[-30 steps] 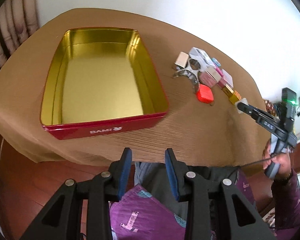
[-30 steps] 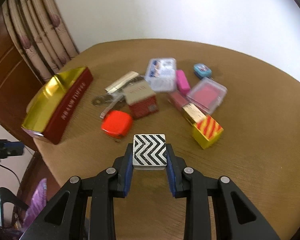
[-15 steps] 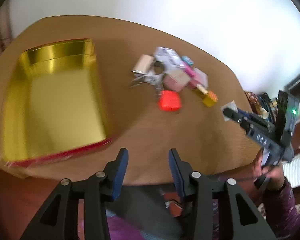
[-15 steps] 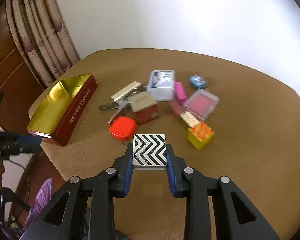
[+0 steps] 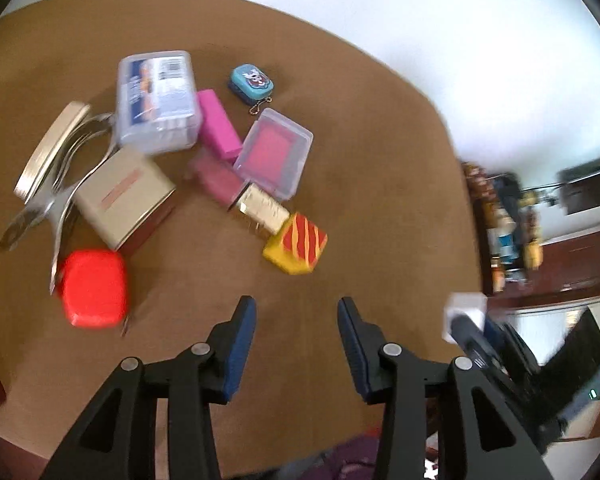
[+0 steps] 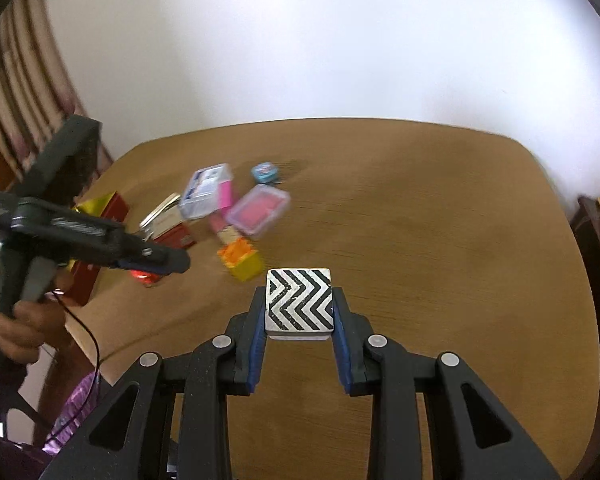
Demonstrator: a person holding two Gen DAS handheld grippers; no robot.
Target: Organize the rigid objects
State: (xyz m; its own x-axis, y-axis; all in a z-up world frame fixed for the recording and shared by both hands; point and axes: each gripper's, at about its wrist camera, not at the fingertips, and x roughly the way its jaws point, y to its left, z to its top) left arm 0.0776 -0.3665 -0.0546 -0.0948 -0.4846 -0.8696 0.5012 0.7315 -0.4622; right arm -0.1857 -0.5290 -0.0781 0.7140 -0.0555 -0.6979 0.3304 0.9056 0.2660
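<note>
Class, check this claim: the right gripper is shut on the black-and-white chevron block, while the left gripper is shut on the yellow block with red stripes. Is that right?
Not quite. The right gripper is indeed shut on the black-and-white chevron block, but the left gripper is open and holds nothing; the yellow block with red stripes lies on the table, apart from its fingers. The left wrist view shows this.

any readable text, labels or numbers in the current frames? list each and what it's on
No text reads legibly in either view.
Clear plastic box: printed label with a barcode-like patch, too blurred to read.
Small blue case: a white graphic on the lid, not legible.
Beige tin: a reddish strip mark, blurred.
Left gripper: pale lettering on its body in the right wrist view, blurred.
Chevron block, held in the right gripper: pattern only, no words.
</note>
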